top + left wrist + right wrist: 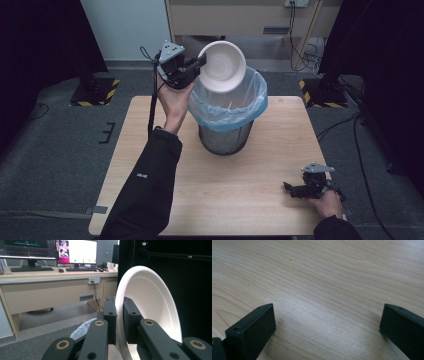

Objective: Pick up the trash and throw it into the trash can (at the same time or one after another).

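White foam fills the left tool [200, 64], whose jaws are clenched on the rim of a bowl [222, 66]. The bowl is tilted on edge, its hollow facing the high camera, above the bin's [225, 135] rim at about eleven o'clock. Blue liner [250, 107] drapes over that bin, which stands at the table's [250, 190] centre. At five o'clock on the table, the right tool [289, 189] rests released, its jaws wide apart over bare wood.
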Available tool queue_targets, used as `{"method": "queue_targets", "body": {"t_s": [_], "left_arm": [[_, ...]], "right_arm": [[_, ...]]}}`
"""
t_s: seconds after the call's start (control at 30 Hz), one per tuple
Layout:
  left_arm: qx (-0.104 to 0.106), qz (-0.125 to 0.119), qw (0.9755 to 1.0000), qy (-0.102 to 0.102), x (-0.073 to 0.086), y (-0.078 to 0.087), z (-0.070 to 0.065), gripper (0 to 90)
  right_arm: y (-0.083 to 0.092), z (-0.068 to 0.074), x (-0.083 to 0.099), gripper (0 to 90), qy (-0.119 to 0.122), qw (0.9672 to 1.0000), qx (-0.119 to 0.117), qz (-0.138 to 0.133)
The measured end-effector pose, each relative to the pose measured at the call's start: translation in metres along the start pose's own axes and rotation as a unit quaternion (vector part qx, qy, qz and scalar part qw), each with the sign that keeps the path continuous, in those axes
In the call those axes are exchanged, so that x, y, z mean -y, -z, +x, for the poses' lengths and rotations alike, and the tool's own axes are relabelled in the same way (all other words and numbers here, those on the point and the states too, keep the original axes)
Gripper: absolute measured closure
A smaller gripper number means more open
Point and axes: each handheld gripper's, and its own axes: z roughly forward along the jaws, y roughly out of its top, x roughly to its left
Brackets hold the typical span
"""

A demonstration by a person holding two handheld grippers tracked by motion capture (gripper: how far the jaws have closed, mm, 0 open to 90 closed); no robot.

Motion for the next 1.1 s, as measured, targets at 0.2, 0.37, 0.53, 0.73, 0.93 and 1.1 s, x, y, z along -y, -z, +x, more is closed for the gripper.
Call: {"method": "queue_targets", "body": {"t_s": [0.2, 0.37, 0.53, 0.73, 0.93, 1.1], "left_arm": [[0.006, 0.007, 1.0000, -0.001, 0.005, -0.009, 0.000, 82.2], [0.019, 0.007, 0.9996, 0.019, 0.009, -0.015, 0.005, 73.3], [0.023, 0.000, 0.9997, 0.010, 0.006, -0.010, 0.004, 53.1], [0.037, -0.018, 0.9991, 0.002, 0.003, 0.013, 0.003, 42.9], [0.038, -0.009, 0.9992, -0.001, 0.014, 0.053, 0.010, 35.6], [0.037, 0.009, 0.9993, -0.006, 0.042, 0.098, 0.017, 30.0]], "right_arm": [[0.000, 0.000, 0.000, 0.3, 0.000, 1.0000, 0.002, 0.000], [0.000, 0.001, 0.000, 0.4, -0.002, 1.0000, 0.002, -0.001], [0.000, 0.000, 0.000, 0.4, -0.001, 1.0000, 0.001, -0.002], [0.000, 0.000, 0.000, 0.4, -0.001, 1.0000, 0.001, -0.001], [0.000, 0.001, 0.000, 0.3, -0.003, 1.0000, 0.002, -0.001], [0.000, 0.001, 0.000, 0.4, -0.001, 1.0000, 0.001, -0.001]]}}
